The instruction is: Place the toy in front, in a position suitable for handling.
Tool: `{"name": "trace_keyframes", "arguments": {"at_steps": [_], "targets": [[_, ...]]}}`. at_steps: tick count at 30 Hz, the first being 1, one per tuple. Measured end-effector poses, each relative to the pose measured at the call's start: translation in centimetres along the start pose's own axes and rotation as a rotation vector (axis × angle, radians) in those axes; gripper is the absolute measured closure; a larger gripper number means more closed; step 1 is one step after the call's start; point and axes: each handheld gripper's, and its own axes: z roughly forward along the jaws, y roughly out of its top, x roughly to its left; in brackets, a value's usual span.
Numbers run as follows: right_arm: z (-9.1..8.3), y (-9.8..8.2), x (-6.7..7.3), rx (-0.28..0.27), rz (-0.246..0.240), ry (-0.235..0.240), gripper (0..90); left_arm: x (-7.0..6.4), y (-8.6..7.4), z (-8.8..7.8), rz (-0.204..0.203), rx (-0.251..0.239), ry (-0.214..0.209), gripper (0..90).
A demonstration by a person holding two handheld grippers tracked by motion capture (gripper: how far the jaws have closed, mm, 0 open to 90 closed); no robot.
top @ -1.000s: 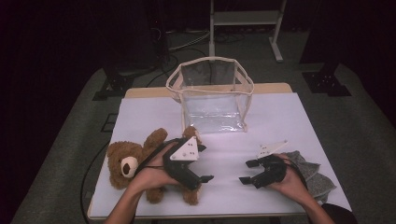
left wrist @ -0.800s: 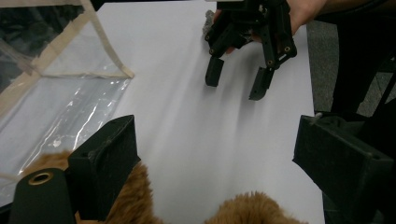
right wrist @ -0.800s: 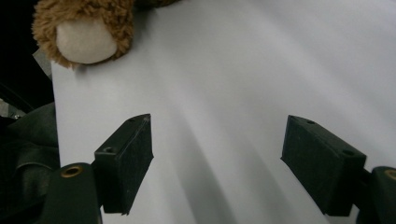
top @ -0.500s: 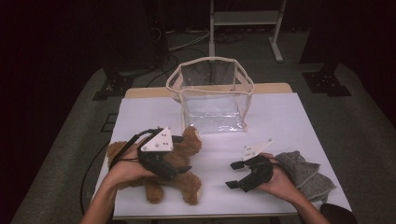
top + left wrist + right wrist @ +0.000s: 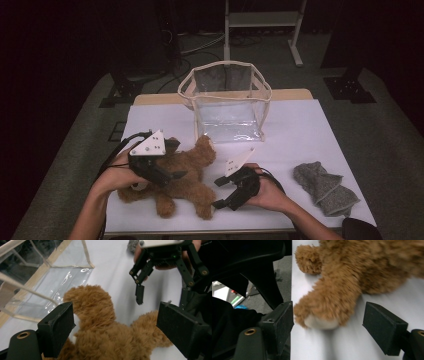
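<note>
Your left gripper (image 5: 172, 170) hovers over the teddy bear (image 5: 185, 175), which lies on the white table (image 5: 310, 130) near its front edge, between your two hands. In the left gripper view its fingers (image 5: 58, 327) stand wide, one on each side of the bear's furry body, and you can see table between the right finger and the fur, so the pads are not pressing on it. Those fingers have just been closing a little, with the bear between them but not gripped.

Your right gripper (image 5: 220, 192) comes in low from the right, pointing at the bear's near leg. In the right gripper view its fingers (image 5: 283, 322) are spread wide with the bear's paw (image 5: 322, 322) and its pale sole lying between them; the left finger sits just beside the fur, and the right one is clearly apart from it. That picture is somewhat blurred, so I cannot tell whether the left pad touches the fur.

Behind the bear, toward the far side of the table, stands a clear plastic bag (image 5: 227, 105) with a cream trim, upright and open at the top. The bear's head lies near its front wall without touching it. A grey knitted cloth (image 5: 325, 187) lies crumpled on the table to the right, well apart from the bear and from your right hand (image 5: 272, 192).
</note>
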Motion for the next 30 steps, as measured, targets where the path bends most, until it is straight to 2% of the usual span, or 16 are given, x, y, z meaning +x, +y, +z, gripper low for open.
{"name": "trace_keyframes", "arguments": {"at_steps": [3,6,16,19,21,30], "targets": [[1.1,0.3,0.0,0.022,-0.02,-0.008,23.2,0.4,-0.5,-0.2,-0.006,0.006,0.009,13.8],[1.9,0.3,-0.2,0.034,-0.013,-0.004,23.2,0.9,-1.0,-0.3,-0.018,0.015,0.017,14.1],[3.2,-0.2,-0.4,0.064,-0.001,-0.015,23.7,2.1,-2.8,-0.4,-0.065,0.038,0.039,14.1],[3.4,-0.3,-0.4,0.07,-0.004,-0.016,23.7,2.2,-3.3,-0.4,-0.042,0.051,0.038,14.0],[3.5,-0.3,-0.4,0.07,0.0,-0.015,23.7,2.3,-3.7,-0.4,-0.054,0.046,0.045,14.0],[3.9,-0.3,-0.5,0.065,0.009,-0.007,23.7,2.5,-4.9,0.0,-0.059,0.033,0.043,13.9]]}}
